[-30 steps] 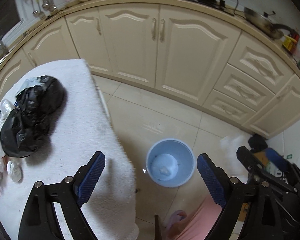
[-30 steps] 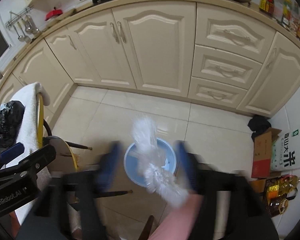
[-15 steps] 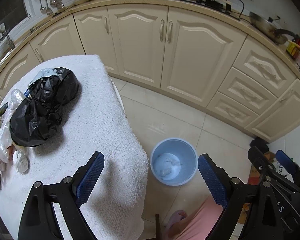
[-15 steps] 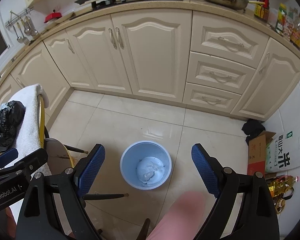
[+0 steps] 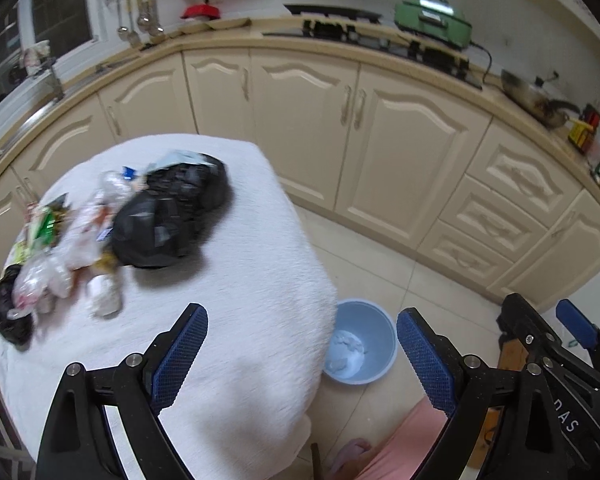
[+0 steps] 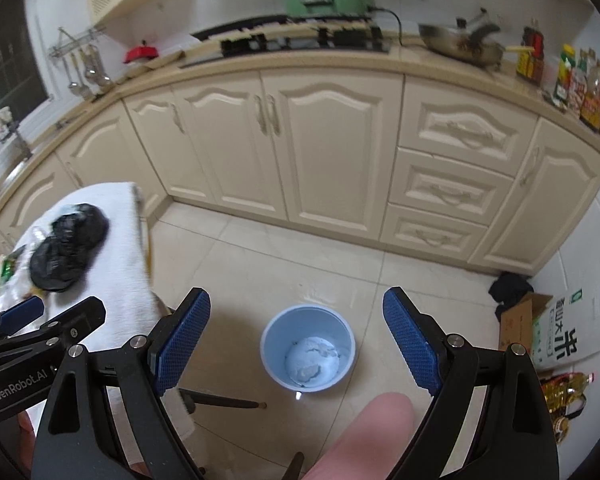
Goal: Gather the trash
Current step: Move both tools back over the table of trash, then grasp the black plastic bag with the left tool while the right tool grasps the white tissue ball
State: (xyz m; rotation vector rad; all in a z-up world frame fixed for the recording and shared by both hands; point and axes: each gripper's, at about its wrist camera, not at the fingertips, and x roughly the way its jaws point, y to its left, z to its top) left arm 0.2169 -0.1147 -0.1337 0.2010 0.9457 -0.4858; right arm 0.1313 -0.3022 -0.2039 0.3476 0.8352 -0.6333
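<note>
Cabinets (image 6: pixel 324 152) line the kitchen behind a white-clothed table (image 5: pixel 236 320) carrying black trash bags (image 5: pixel 168 212) and crumpled wrappers (image 5: pixel 60 264). Below, the blue bin (image 6: pixel 308 348) on the floor holds white scraps. Both the left gripper (image 5: pixel 300 356) and right gripper (image 6: pixel 296 340) gape wide, empty.

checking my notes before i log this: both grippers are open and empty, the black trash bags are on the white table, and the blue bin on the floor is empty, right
Not quite: the blue bin is not empty; the right wrist view shows pale crumpled trash at its bottom. The rest holds: left gripper and right gripper are open and empty, and the black trash bags lie on the white table.
</note>
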